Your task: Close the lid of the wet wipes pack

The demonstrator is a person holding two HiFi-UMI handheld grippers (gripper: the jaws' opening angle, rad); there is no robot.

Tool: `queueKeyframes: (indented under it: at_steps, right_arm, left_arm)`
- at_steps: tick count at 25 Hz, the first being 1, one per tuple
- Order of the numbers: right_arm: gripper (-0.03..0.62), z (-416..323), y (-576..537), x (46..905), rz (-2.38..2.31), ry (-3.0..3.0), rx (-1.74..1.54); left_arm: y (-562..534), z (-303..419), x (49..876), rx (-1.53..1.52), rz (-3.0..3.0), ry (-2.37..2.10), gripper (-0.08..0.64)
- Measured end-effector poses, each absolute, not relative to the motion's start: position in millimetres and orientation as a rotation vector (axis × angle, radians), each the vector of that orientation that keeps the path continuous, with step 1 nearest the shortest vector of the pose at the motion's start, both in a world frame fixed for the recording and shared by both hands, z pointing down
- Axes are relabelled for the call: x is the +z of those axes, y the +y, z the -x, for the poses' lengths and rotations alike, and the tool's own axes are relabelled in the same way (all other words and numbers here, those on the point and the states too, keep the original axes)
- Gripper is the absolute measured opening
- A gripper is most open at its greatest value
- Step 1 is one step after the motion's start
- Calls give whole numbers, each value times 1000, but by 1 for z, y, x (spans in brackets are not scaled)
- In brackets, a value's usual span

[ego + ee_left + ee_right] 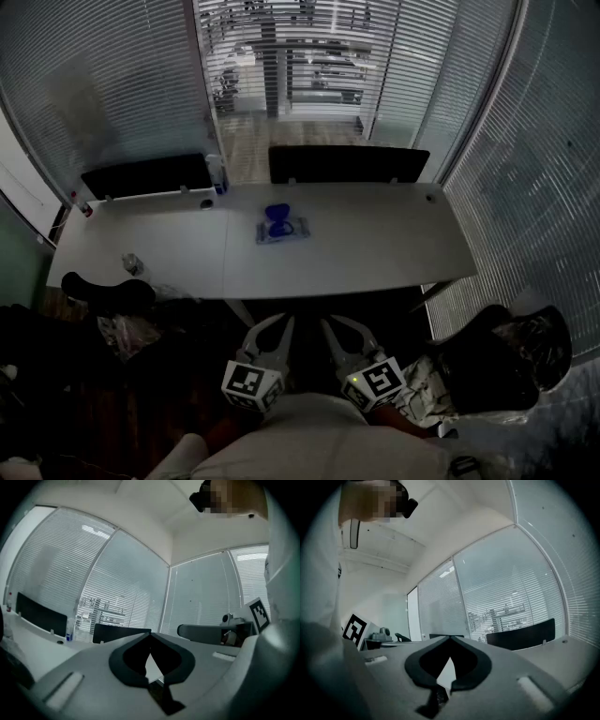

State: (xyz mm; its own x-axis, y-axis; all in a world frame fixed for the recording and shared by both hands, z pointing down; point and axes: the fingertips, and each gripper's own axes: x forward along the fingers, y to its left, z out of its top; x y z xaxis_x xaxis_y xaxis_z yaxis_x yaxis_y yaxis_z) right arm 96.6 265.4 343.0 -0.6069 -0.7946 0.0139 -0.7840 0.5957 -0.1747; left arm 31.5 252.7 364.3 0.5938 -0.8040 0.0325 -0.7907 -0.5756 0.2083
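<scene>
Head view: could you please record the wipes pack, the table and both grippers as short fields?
wet wipes pack: lies mid-table, far from both grippers
lid: blue, appears raised open
table: long, white
left gripper: short of the table's near edge, jaws shut, empty
right gripper: beside the left one, jaws shut, empty
task state: lid not yet closed

the head view was dim and grey, its colour washed out but for the blue of the pack [283, 230]. daylight came through the blinds [281, 56] at the far side and lit the table [375, 244] evenly, without glare, while the floor [56, 375] under its near edge sank into almost black shadow. straight lines bowed toward the edges, a strong fisheye. both gripper views were brighter, ringed by a dark round vignette; the nearest surfaces were soft and out of focus, the windows behind sharper.
</scene>
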Motion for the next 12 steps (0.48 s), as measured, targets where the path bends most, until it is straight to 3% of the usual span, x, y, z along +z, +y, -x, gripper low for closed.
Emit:
queueKeyframes:
  at_steps: [12]
  right_arm:
    - [0,-93,267,333,1295,2741,-225]
  left_arm:
    - [253,-31,364,-110,-2576,-1321,3]
